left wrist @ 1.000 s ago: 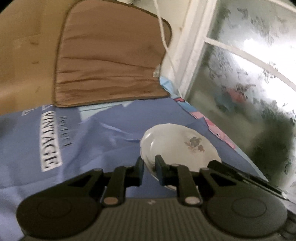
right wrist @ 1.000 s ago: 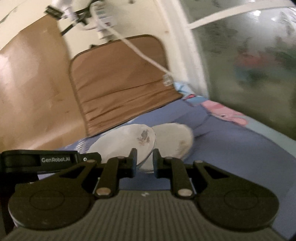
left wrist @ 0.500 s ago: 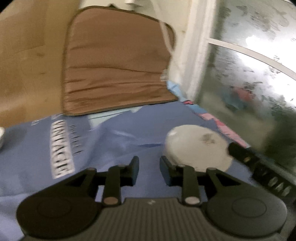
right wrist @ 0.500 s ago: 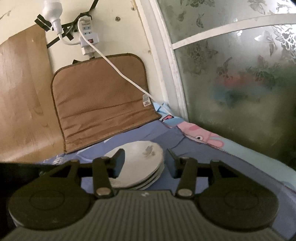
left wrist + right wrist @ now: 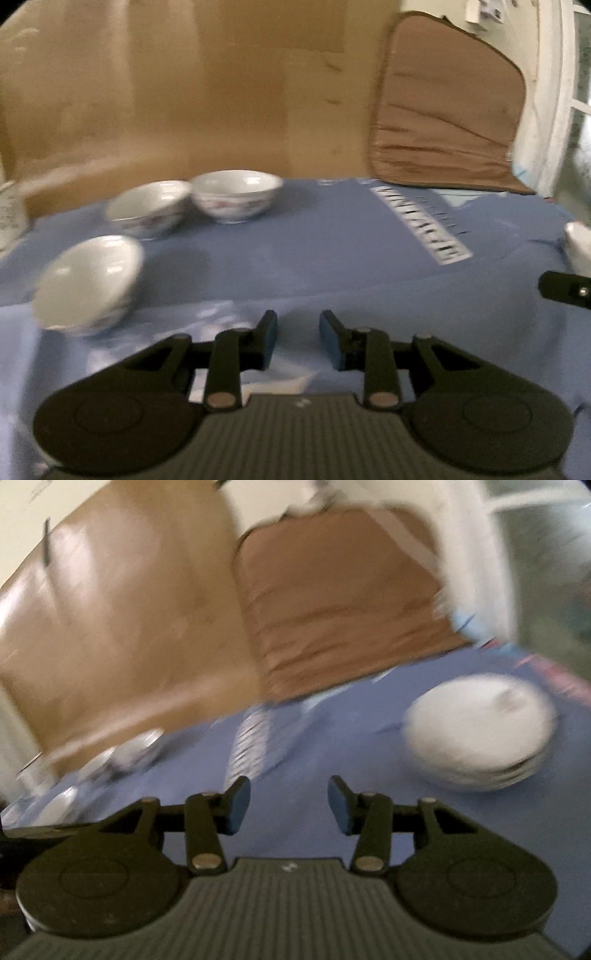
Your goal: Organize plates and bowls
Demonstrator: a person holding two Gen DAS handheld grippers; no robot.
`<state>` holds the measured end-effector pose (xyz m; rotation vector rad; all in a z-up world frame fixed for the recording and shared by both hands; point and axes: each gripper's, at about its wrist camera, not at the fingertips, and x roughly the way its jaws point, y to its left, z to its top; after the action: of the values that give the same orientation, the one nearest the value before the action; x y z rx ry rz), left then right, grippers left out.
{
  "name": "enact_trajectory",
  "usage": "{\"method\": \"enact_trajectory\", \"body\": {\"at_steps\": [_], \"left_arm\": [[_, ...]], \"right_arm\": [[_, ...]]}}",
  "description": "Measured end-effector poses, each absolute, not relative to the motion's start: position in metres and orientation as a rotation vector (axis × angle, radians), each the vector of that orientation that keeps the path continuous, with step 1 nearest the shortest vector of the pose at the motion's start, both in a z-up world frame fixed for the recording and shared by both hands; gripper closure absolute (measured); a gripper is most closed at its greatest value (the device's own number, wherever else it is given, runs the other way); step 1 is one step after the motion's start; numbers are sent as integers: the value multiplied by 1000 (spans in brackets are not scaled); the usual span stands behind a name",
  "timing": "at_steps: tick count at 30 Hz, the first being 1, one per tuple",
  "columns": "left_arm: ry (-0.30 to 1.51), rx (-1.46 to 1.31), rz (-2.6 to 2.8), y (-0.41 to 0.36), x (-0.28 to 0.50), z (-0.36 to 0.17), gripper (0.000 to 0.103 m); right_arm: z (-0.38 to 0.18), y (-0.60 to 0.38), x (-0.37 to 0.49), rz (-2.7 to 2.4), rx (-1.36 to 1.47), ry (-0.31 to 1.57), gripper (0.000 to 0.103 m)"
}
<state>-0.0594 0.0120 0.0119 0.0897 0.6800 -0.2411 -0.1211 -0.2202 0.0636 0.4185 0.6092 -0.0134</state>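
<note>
Three white bowls stand on the blue cloth in the left wrist view: a near one [image 5: 86, 282] at the left, one behind it [image 5: 147, 208] and a far one [image 5: 236, 195]. My left gripper [image 5: 297, 341] is open and empty, to the right of the near bowl. A stack of white plates [image 5: 480, 731] sits at the right in the blurred right wrist view; its edge [image 5: 580, 240] shows in the left wrist view. My right gripper [image 5: 288, 808] is open and empty, left of the stack. The bowls [image 5: 125, 753] show blurred at far left.
A brown cushion [image 5: 447, 107] leans against the back wall by a frosted window frame [image 5: 554, 110]. A brown board [image 5: 184, 92] backs the cloth. A white printed label [image 5: 421, 225] lies on the cloth. The right gripper's body [image 5: 565, 290] shows at the right edge.
Both grippers have let go of plates and opened. The plates now lie stacked at the right. Both grippers have swung left, bringing the bowls into view.
</note>
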Motion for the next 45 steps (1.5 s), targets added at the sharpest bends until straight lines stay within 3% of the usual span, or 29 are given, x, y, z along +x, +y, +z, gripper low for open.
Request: {"method": "enact_trajectory", "body": {"at_steps": [6,16,28,32,37,45], "left_arm": [[644,55,-193,49,-72,8,75],[636,-32,-222,59,-67,7,68],[632,-26,-217,59,-70,7,64],[631,-20,-219,60,-68,7,63],[630,-19,-221,60,-68,7,62],[630,-28,-221,61,-68,7,58]], "right_arm": [[51,-164,-88,171,405,779,73],[47,-113,-79,180,238,693,72],[45,-130,-82,144,354,671,72],[45,-132,-85,109,364,664,70],[47,-131,-88,54,364,649,59],[46,-132,-89,28,358,648,58]]}}
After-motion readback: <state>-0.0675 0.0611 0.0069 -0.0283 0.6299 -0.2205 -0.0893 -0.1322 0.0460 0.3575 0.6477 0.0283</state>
